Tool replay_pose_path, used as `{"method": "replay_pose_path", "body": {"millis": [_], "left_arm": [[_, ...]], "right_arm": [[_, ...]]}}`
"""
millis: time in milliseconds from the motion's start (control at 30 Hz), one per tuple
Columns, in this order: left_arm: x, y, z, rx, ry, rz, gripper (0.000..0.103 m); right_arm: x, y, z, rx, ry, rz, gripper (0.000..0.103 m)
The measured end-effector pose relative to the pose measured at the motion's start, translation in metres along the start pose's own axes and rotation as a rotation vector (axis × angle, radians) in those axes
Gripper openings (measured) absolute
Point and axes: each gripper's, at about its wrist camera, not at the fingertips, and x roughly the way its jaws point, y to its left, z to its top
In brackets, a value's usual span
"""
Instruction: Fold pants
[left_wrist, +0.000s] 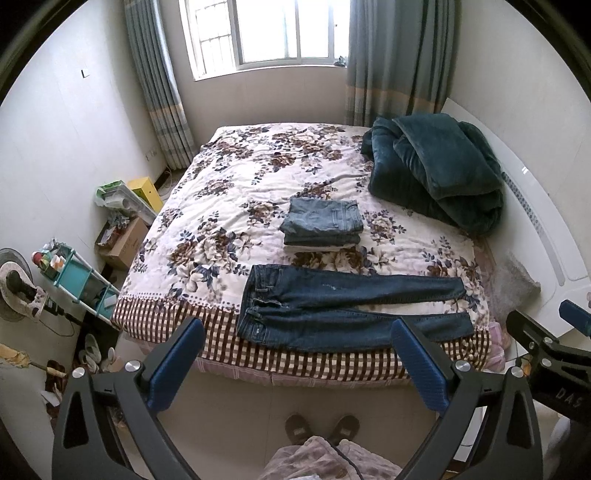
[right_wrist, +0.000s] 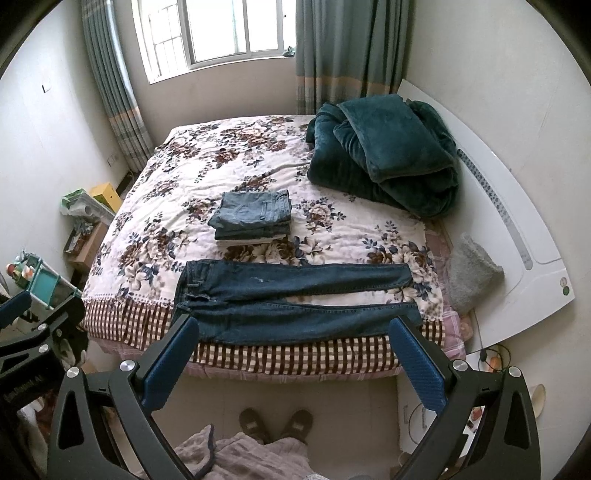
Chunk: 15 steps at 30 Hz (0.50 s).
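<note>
Dark blue jeans (left_wrist: 343, 308) lie flat along the near edge of the bed, waistband to the left and both legs stretched to the right; they also show in the right wrist view (right_wrist: 291, 301). My left gripper (left_wrist: 297, 332) is open and empty, held back from the bed edge above the floor. My right gripper (right_wrist: 293, 330) is open and empty too, at the same distance. A stack of folded jeans (left_wrist: 321, 225) sits behind the flat pair, also in the right wrist view (right_wrist: 253, 216).
The bed has a floral quilt (left_wrist: 229, 206) with a checked border. A dark green blanket pile (left_wrist: 436, 173) lies at the far right by the white headboard (left_wrist: 532, 221). Boxes and a teal shelf (left_wrist: 79, 280) crowd the floor at left. My slippered feet (left_wrist: 321, 428) stand below.
</note>
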Motion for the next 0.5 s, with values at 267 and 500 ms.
{"method": "replay_pose_path", "body": {"millis": [267,500], "left_arm": [[-0.0010,0.0022,-0.0025,0.002,-0.002,-0.002,0.103],[-0.0014,0.0028,0.0037,-0.008,-0.003,-0.006,0.103]], "right_arm": [[0.0000,-0.0001,-0.0024,0.001,-0.003,0.002,0.103],[0.0006,-0.0006,-0.0040,0.004,-0.005,0.004,0.103]]}}
